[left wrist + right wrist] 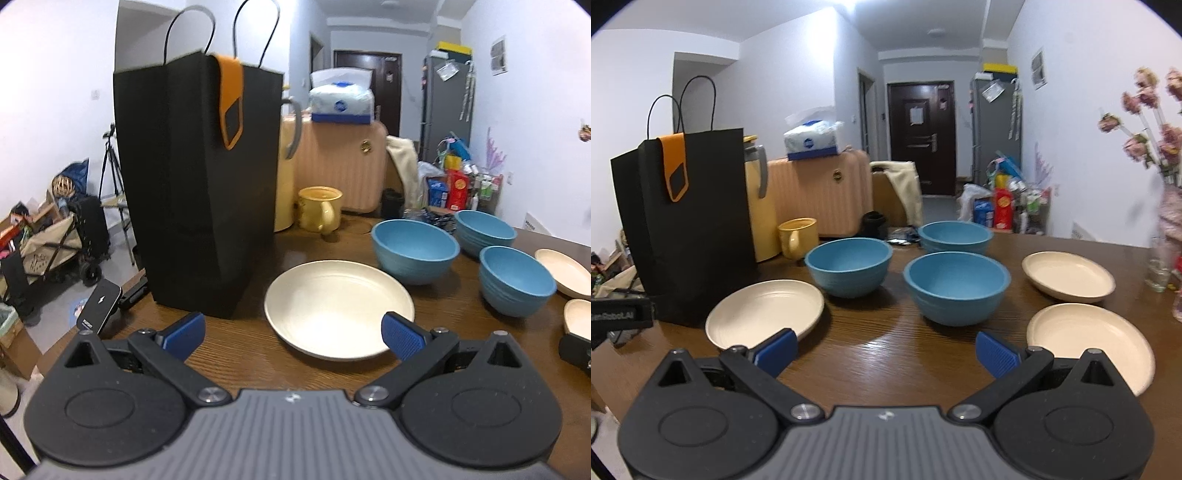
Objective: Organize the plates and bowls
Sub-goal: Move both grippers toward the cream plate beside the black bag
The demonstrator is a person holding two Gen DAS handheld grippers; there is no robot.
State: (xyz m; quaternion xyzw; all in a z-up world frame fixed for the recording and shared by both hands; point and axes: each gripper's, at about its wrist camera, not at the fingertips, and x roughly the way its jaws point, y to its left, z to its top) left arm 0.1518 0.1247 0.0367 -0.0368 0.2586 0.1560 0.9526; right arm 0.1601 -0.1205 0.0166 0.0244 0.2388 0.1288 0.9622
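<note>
Three cream plates and three blue bowls stand on a brown wooden table (pixel 886 354). In the left wrist view my left gripper (pixel 293 334) is open and empty, just short of the left cream plate (pixel 338 306), with blue bowls (pixel 413 251) (pixel 515 280) (pixel 484 230) behind it. In the right wrist view my right gripper (pixel 886 352) is open and empty over bare table, between the left plate (pixel 764 312) and the near right plate (pixel 1089 341). A far right plate (pixel 1067 275) and the bowls (pixel 849 266) (pixel 956 286) (pixel 955 236) lie ahead.
A tall black paper bag (pixel 199 184) stands at the table's left, with a yellow mug (pixel 319 208) and a yellow jug behind it. A glass vase of pink flowers (pixel 1161 258) stands at the right edge. A phone (pixel 99 310) lies near the left edge.
</note>
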